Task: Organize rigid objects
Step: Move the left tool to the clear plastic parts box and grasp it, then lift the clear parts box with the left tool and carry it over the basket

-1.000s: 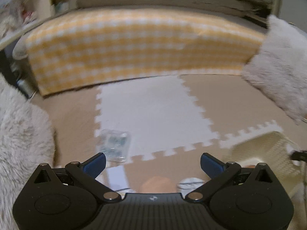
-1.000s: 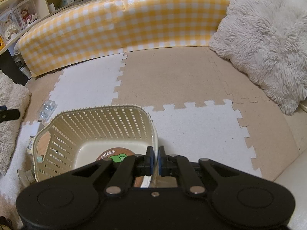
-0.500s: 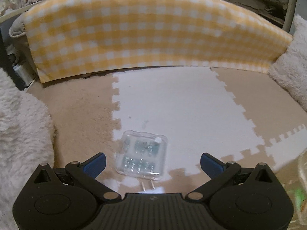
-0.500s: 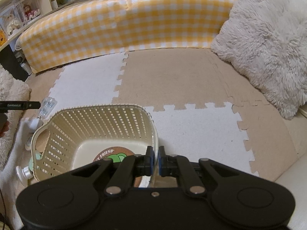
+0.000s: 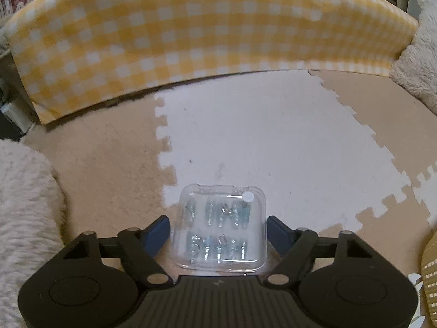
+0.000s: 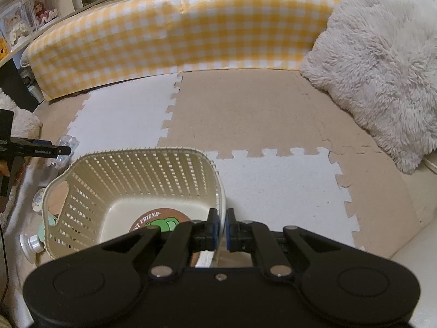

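Picking-up step. Basket [image 6: 136, 188]: on the floor mat, rim clamped by the right gripper [image 6: 221, 229]. Left gripper [image 5: 218, 229]: jaws just closing, flanking the clear case [image 5: 222, 225], not visibly pressing. Next: finish the squeeze, lift, carry to the basket.

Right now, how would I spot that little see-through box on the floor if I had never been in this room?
Find the yellow checked cushion, then the white mat tile in front of it. At that tile's near corner lies a clear plastic case of small bluish parts, between the left gripper's blue fingers. Unlike the cream basket beside it, it is flat and transparent.
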Motion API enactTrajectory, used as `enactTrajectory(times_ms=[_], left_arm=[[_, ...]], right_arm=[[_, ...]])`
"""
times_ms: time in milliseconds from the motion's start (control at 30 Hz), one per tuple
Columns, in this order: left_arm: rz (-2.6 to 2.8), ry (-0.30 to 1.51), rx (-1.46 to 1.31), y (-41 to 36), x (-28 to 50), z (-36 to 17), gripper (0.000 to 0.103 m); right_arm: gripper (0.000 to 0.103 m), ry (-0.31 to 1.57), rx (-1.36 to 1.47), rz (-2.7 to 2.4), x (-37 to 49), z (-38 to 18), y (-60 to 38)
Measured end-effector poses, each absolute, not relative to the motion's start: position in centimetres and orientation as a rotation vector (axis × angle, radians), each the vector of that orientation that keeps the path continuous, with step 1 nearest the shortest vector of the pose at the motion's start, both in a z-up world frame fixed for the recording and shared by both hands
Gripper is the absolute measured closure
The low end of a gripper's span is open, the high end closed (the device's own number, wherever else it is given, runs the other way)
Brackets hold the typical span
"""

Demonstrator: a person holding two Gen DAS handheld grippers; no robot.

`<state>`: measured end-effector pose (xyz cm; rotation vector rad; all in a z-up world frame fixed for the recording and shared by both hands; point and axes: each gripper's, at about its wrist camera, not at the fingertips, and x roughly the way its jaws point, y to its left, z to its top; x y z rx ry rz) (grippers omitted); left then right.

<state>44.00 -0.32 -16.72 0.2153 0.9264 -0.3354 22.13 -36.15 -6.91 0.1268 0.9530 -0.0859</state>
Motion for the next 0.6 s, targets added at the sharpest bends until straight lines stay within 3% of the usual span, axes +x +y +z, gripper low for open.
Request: enactTrajectory(times_ms=[600], left_arm=[[-0.193,0.97,0.081,-1.0,45.5,-17.1,0.026]], right_arm=[[0.097,0.956,0.112,-0.089,22.0,-6.8,-35.9]])
